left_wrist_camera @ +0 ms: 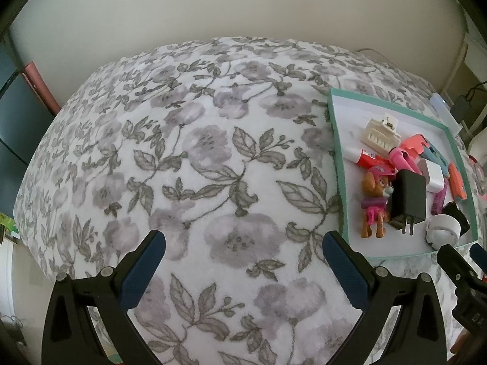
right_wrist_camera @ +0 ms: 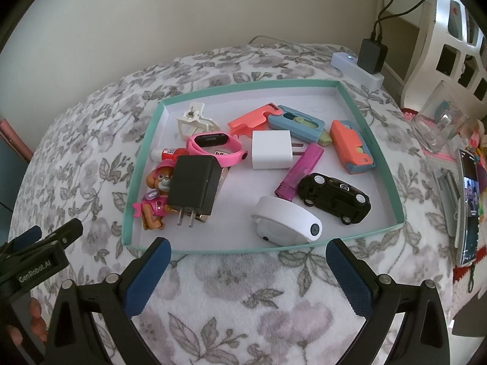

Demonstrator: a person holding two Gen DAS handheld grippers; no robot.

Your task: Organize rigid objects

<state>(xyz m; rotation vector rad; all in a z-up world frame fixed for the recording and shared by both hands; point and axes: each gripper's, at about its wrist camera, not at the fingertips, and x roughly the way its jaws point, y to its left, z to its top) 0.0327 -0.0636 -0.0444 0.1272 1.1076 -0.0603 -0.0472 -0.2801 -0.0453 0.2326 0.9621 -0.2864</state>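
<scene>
A shallow teal-rimmed tray (right_wrist_camera: 143, 155) (left_wrist_camera: 334, 140) lies on a floral blanket and holds several rigid items: a black charger (right_wrist_camera: 193, 187) (left_wrist_camera: 406, 199), a white charger (right_wrist_camera: 271, 149), a toy pup (right_wrist_camera: 155, 194) (left_wrist_camera: 374, 203), a pink watch band (right_wrist_camera: 213, 147), a black toy car (right_wrist_camera: 334, 196), a white round device (right_wrist_camera: 286, 222), a purple stick (right_wrist_camera: 299, 170), a white clip (right_wrist_camera: 194, 120) and coloured plastic pieces (right_wrist_camera: 350, 146). My right gripper (right_wrist_camera: 248, 251) stands open just before the tray's near rim, holding nothing. My left gripper (left_wrist_camera: 243, 243) is open over bare blanket, left of the tray.
The floral blanket (left_wrist_camera: 197, 152) covers the whole surface. A black adapter (right_wrist_camera: 371, 54) on a white power strip sits behind the tray. A phone (right_wrist_camera: 468, 206) and a clear container (right_wrist_camera: 438, 121) are at the right. White shelving (right_wrist_camera: 456, 39) stands at the far right.
</scene>
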